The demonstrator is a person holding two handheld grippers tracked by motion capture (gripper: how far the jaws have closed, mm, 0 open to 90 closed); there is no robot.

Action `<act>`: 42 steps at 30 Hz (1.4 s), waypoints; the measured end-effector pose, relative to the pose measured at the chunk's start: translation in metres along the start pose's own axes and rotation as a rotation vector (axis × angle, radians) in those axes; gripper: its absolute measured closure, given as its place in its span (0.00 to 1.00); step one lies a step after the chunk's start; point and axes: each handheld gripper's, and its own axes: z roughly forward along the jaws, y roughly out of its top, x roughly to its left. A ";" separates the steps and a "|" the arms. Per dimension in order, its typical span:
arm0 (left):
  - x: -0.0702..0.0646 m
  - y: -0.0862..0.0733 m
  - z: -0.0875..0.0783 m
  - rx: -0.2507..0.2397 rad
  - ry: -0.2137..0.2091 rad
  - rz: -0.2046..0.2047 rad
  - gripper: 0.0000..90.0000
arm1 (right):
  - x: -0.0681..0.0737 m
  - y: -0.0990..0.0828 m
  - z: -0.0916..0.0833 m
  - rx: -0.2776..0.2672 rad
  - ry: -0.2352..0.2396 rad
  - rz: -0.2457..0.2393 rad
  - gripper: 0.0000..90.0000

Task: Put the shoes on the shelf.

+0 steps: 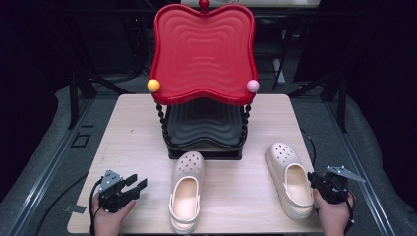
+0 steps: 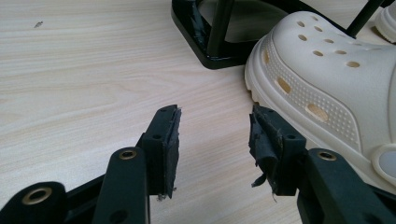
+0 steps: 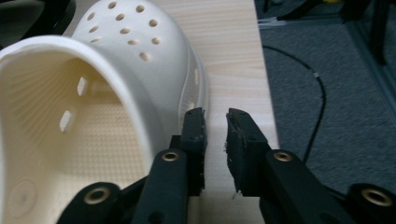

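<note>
Cream perforated clogs, the left clog (image 1: 187,191) and the right clog (image 1: 290,179), lie toes-forward on the wooden desk (image 1: 133,137) before a red-and-black rack (image 1: 204,83). Left gripper (image 2: 215,140): jaws apart beside the left clog. Right gripper (image 3: 215,144): jaws slightly apart, empty, beside the right clog.

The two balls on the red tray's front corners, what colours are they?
The left ball is yellow-orange and the right ball is pale pink, clearest in the high view.
</note>
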 end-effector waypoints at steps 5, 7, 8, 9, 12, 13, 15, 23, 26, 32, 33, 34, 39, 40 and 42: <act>0.001 0.000 0.000 0.004 -0.002 -0.001 0.59 | 0.006 0.008 -0.013 -0.066 0.009 -0.017 0.86; 0.001 0.000 0.000 0.004 -0.003 -0.002 0.59 | 0.012 0.012 -0.020 -0.085 0.022 -0.057 0.86; 0.000 0.000 0.000 0.004 -0.003 -0.001 0.59 | 0.015 0.014 -0.022 -0.092 0.026 -0.074 0.86; 0.000 0.000 0.000 0.003 -0.003 -0.001 0.59 | 0.018 0.014 -0.023 -0.098 0.037 -0.090 0.87; 0.000 0.000 0.000 0.000 -0.004 0.001 0.59 | 0.023 0.015 -0.024 -0.097 0.018 -0.137 0.87; 0.000 0.000 0.001 -0.002 -0.004 0.000 0.59 | 0.023 0.015 -0.024 -0.103 0.020 -0.140 0.87; 0.000 0.000 0.001 0.000 -0.005 0.000 0.59 | 0.023 0.016 -0.026 -0.121 0.049 -0.117 0.86; -0.001 0.000 0.001 0.003 -0.005 0.002 0.59 | 0.035 0.014 -0.018 -0.082 0.026 -0.206 0.86; -0.001 -0.001 0.002 0.004 -0.006 0.002 0.59 | 0.035 0.015 -0.018 -0.083 0.019 -0.214 0.86; -0.001 0.000 0.002 0.003 -0.006 0.001 0.59 | 0.036 0.015 -0.018 -0.086 0.009 -0.234 0.85; -0.001 0.000 0.002 0.003 -0.006 0.000 0.59 | 0.035 0.015 -0.019 -0.069 0.008 -0.242 0.85; -0.001 -0.001 0.002 0.001 -0.007 -0.001 0.59 | 0.035 0.015 -0.019 -0.069 0.008 -0.242 0.85; 0.000 -0.001 0.002 0.004 -0.008 -0.002 0.59 | 0.034 0.012 -0.015 -0.038 0.000 -0.242 0.85; 0.000 -0.001 0.002 0.005 -0.008 -0.004 0.59 | 0.035 0.012 -0.012 -0.044 0.001 -0.235 0.86; -0.001 -0.001 0.003 0.005 -0.009 -0.004 0.59 | 0.036 0.012 -0.010 -0.041 -0.017 -0.251 0.88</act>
